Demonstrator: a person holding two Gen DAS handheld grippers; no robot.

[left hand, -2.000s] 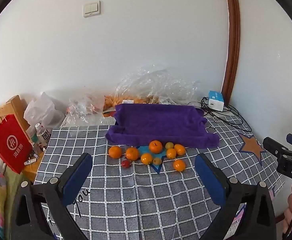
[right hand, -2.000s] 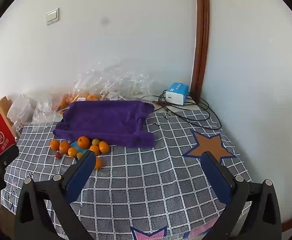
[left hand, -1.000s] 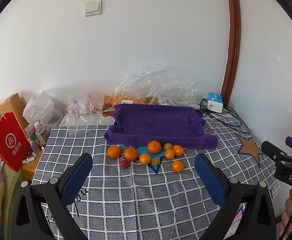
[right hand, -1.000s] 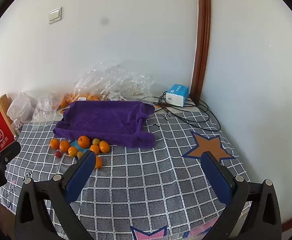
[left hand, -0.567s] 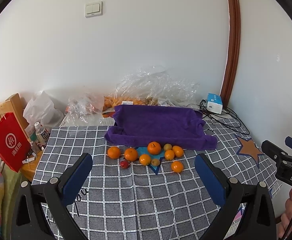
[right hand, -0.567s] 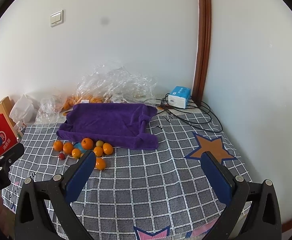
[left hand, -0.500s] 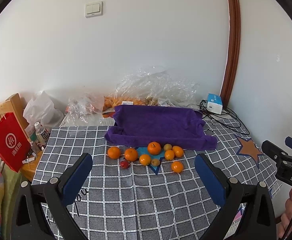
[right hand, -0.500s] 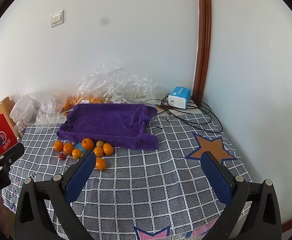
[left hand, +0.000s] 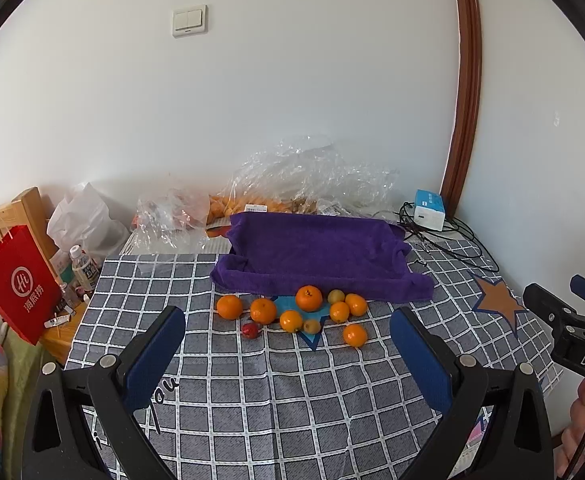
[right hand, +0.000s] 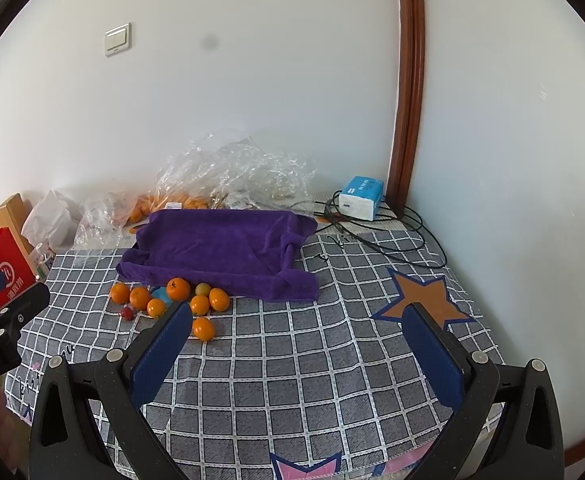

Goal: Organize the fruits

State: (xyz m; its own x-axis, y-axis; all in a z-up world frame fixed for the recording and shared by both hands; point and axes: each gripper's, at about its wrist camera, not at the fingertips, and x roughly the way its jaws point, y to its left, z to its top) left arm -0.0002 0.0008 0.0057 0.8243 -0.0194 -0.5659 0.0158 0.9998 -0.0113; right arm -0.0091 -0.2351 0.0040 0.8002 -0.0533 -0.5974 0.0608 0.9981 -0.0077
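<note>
- Hovering above the checked tablecloth [left hand: 292, 400], the left gripper [left hand: 288, 356] has its blue pads spread wide and nothing between them.
- Same with the right gripper [right hand: 296, 352]: released, empty, low in its frame, with the star print on the cloth just past its right finger.
- Fruit sits in a loose cluster at the centre of the left view, just in front of the purple towel [left hand: 316, 252]. The biggest orange [left hand: 309, 298] is nearly touching the towel's front edge.
- One orange [left hand: 354, 335] lies a bit apart, nearer the grippers; a small red fruit [left hand: 250, 330] sits at the cluster's left, and a greenish one [left hand: 335, 296] is tucked among the oranges.
- From the right view the cluster sits left of centre, partly behind the left finger.
- By my reckoning nothing is sorted yet; this looks like the approach before a first pick.
- Next move probably calls for lowering one gripper over a single fruit, likely the stray orange, since it has clear room around it.
- Round fruit may roll off if the pads close off-centre.
- Crumpled plastic bags [left hand: 312, 172] and cables [left hand: 444, 236] at the back stay well clear.
</note>
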